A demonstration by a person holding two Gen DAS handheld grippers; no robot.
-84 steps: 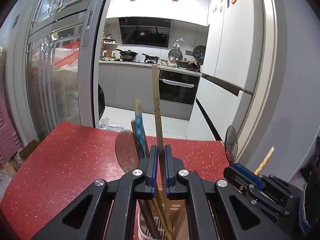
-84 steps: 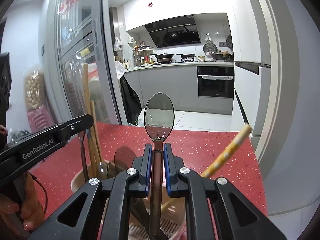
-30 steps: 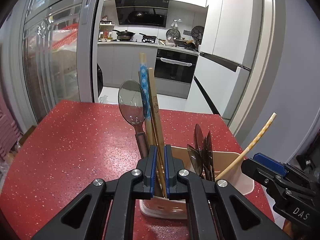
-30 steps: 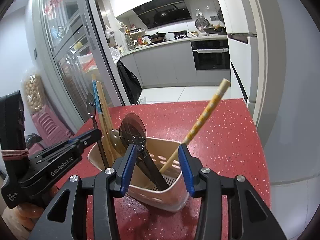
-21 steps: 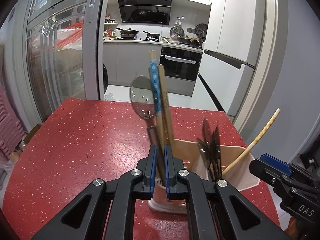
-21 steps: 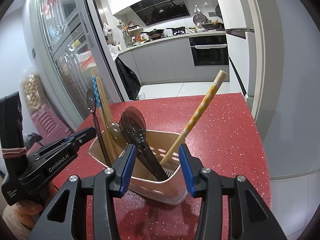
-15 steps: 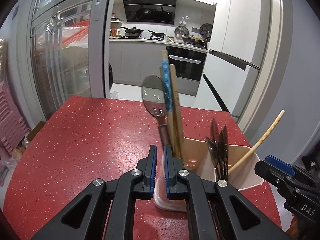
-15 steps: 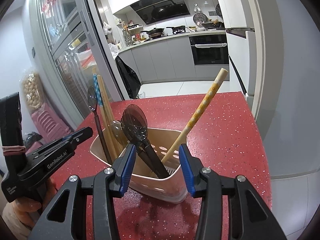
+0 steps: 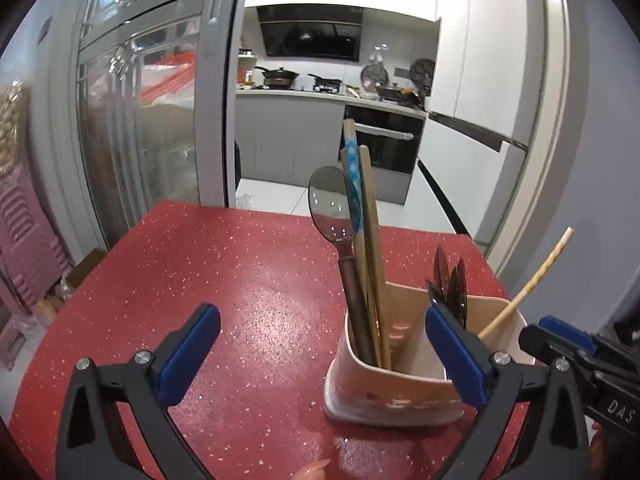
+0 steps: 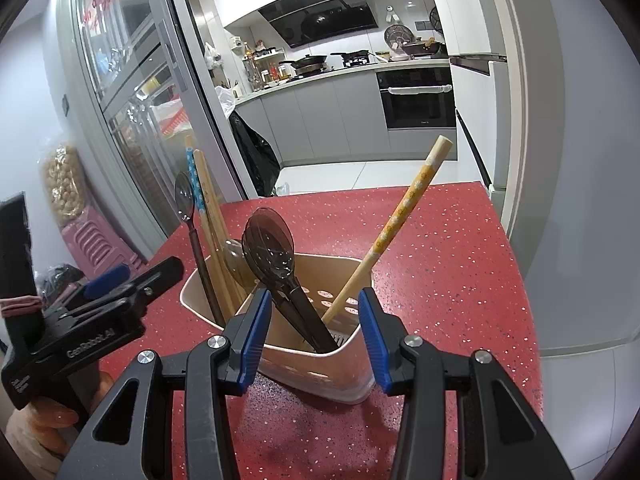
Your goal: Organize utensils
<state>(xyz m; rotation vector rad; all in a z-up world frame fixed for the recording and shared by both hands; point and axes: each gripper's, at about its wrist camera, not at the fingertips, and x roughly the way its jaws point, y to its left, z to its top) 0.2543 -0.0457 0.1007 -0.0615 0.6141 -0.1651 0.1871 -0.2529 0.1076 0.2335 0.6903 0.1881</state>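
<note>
You hold both the left gripper [image 9: 322,342] and right gripper [image 10: 315,330] released and empty just beside the beige plastic utensil holder [image 10: 280,350] on the red speckled tabletop [image 9: 248,280], since the spoons and chopsticks stand inside it.

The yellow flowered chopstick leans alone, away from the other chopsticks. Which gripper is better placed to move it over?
Right. The right gripper is open, facing the yellow flowered chopstick. The left gripper, also open, faces the holder's other end.
</note>
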